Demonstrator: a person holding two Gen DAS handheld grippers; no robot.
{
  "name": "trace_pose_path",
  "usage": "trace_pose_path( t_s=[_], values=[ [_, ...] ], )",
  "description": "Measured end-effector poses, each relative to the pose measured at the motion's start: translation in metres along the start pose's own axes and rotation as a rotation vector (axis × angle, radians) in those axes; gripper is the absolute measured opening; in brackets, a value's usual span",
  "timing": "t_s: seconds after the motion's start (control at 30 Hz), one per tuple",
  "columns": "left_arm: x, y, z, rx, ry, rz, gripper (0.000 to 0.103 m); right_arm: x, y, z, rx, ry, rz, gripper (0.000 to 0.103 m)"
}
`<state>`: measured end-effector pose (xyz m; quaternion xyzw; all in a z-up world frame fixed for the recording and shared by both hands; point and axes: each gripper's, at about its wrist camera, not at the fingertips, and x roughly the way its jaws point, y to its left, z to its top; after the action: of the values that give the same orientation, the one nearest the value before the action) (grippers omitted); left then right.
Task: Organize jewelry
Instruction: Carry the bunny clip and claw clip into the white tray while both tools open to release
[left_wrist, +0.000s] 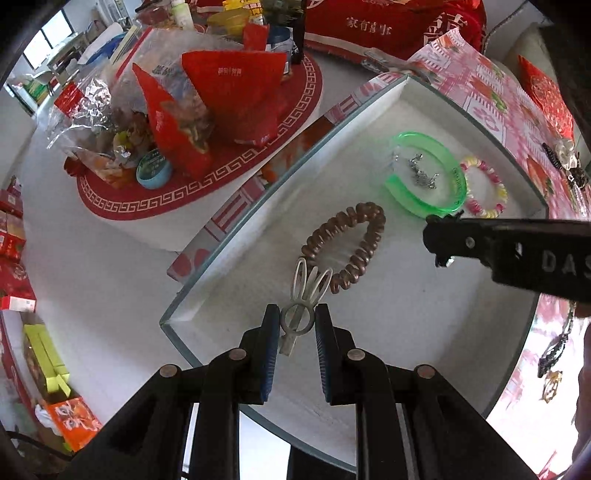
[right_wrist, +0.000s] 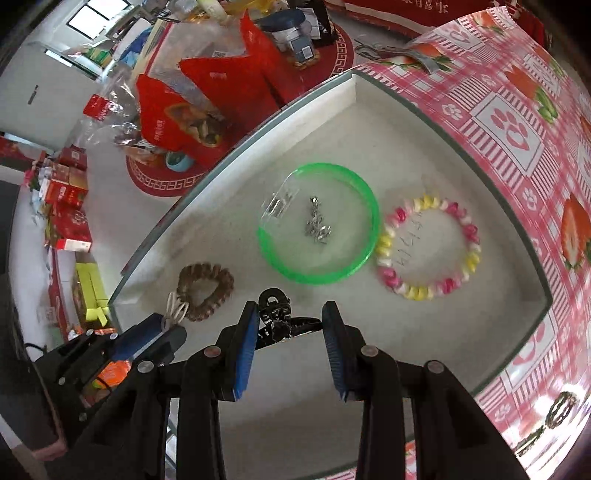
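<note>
I look down into the shallow white tray (left_wrist: 388, 110), its glass-like rim sitting on the pink patterned cloth (right_wrist: 517, 122) of the worktop. Inside it, at about one o'clock from my left hand-held gripper (left_wrist: 296, 325), lies the green bangle (left_wrist: 424, 173) with a small heap of silver jewelry (right_wrist: 317, 225) inside its ring. Just beside the bangle, at its three o'clock, rests the pink and yellow bracelet (right_wrist: 430, 247). At twelve o'clock, close to my left fingertips, lies the brown coiled hair tie (left_wrist: 345, 247).

My left hand-held gripper is clenched on a pale silver hair clip (left_wrist: 301, 306), whose looped end touches the hair tie. My right hand-held gripper (right_wrist: 290, 325) grips a black claw clip (right_wrist: 275, 317) between its blue pads (right_wrist: 245, 354), low over the near part of the tray.

Beyond the tray, at ten to eleven o'clock, a white table carries a round red mat (left_wrist: 207, 184) with red packets (left_wrist: 236, 92), clear bags and a small blue tin (left_wrist: 153, 168). Red boxes (right_wrist: 68, 210) sit further left. More dark jewelry (left_wrist: 565, 162) lies on the cloth at my right.
</note>
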<state>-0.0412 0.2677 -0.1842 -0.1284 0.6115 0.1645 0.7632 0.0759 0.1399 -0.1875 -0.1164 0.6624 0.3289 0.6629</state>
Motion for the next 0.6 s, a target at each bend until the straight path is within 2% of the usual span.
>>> trace_pose_path(
  t_s=[0.3, 0.53, 0.6],
  values=[
    [0.0001, -0.0054, 0.0004, 0.029, -0.018, 0.039, 0.026, 0.0083, 0.0019, 0.0106, -0.023, -0.004, -0.041, 0.039],
    [-0.0015, -0.0092, 0.0003, 0.043, -0.006, 0.038, 0.026, 0.0099, 0.0040, 0.0098, -0.027, -0.002, -0.031, 0.039],
    [-0.0016, -0.0099, 0.0006, 0.046, -0.003, 0.040, 0.026, 0.0104, 0.0038, 0.0096, -0.028, 0.001, -0.025, 0.042]
  ],
)
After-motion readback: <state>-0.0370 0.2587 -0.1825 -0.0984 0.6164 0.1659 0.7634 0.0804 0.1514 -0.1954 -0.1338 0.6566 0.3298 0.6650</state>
